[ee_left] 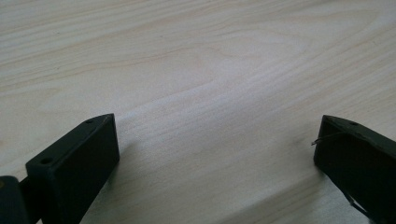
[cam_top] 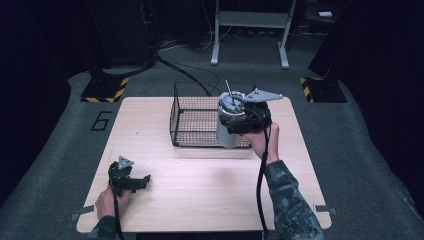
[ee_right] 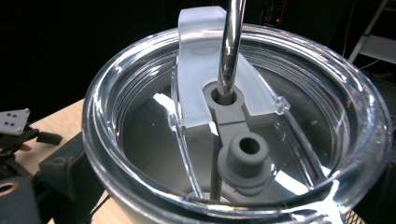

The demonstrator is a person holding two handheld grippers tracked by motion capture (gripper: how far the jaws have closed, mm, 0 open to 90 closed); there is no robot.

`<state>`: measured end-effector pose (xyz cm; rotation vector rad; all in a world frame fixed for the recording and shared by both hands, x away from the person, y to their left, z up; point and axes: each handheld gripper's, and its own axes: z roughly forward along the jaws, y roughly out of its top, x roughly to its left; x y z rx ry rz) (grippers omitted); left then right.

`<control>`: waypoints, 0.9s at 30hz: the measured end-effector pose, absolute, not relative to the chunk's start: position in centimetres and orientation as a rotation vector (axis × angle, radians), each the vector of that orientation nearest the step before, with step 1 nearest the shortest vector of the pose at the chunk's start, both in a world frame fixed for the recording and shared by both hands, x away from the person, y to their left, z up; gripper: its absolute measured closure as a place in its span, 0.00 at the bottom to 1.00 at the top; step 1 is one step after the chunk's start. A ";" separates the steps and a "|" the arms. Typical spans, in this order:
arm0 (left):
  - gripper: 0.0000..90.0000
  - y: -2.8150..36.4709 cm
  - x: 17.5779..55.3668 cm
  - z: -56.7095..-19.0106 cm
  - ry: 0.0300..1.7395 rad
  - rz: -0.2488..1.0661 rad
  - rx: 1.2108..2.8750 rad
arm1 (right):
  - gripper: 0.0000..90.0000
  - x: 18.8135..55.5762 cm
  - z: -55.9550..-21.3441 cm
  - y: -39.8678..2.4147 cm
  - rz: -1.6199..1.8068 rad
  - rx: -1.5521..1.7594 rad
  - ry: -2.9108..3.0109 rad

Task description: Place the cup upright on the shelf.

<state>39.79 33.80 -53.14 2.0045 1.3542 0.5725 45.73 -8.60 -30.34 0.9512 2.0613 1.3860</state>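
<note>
Right gripper (cam_top: 240,125): jaws clamped on the tumbler (cam_top: 230,122), held up off the table in the person's right hand (cam_top: 265,142); grey three-cornered plate on top.
Tumbler: steel body, clear lid (ee_right: 233,126), metal straw (ee_right: 231,46) standing through the lid's grey grommet; a second grey plug sits just beside the straw hole; in the high view the tumbler shows against the basket's front right corner.
Wire basket (cam_top: 192,120): black mesh, on the far half of the table, behind and to the left of the tumbler; whether the tumbler touches its rim cannot be told.
Left gripper (cam_top: 131,180): jaws spread wide, nothing between them; resting low at the table's near left, held in the left hand (cam_top: 107,202); well apart from the basket and tumbler.
Table (cam_top: 200,200): pale wood grain; bare board shows between the left jaws in the left gripper view.
Surroundings: grey floor, cables running behind the basket, hazard-striped feet at the far left and far right.
</note>
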 end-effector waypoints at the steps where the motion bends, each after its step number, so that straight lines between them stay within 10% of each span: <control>1: 0.00 33.8 39.8 -53.1 1.354 0.572 2.004 | 0.04 45.9 -30.3 -8.5 1.388 0.953 2.055; 27: 0.00 33.8 39.8 -53.1 1.354 0.572 2.004 | 0.04 50.1 -29.4 -6.9 1.358 0.993 2.006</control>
